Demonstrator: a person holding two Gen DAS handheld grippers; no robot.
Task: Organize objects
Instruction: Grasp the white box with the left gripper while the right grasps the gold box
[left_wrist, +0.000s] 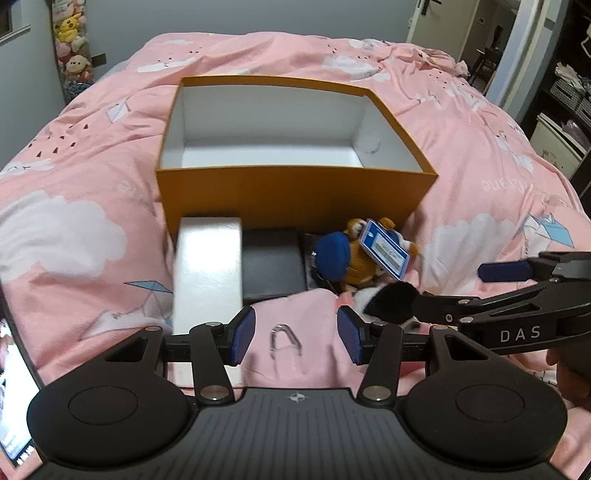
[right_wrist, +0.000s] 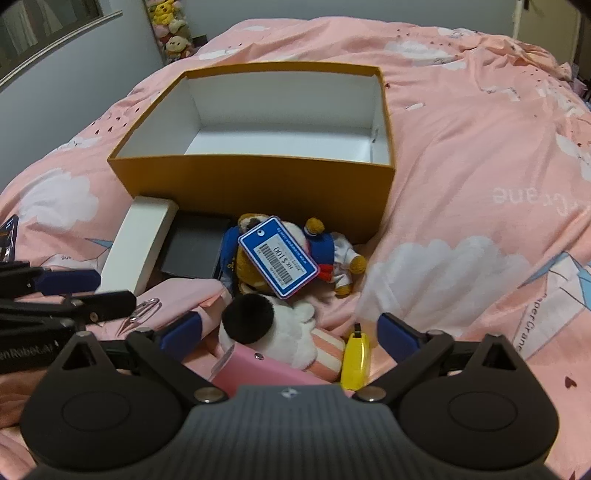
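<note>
Step in hand appears to be the first pick: orange box (right_wrist: 255, 184) on the bed holds nothing yet. Right gripper (right_wrist: 290, 334) wide, straddling the black-and-white plush (right_wrist: 273, 325), pads not pressing. Left gripper (left_wrist: 291, 336) half open over a clear clip (left_wrist: 282, 338), empty. Next: close on plush, lift into box.

Pink cloud-print bed (right_wrist: 461, 155), open orange box (right_wrist: 258, 184), white box (right_wrist: 138, 243), plush toys (right_wrist: 295, 254)

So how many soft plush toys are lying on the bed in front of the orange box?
2: brown sailor-suited plush bear under the blue price tag; black-and-white plush toy nearer the camera. Others may be hidden.
</note>
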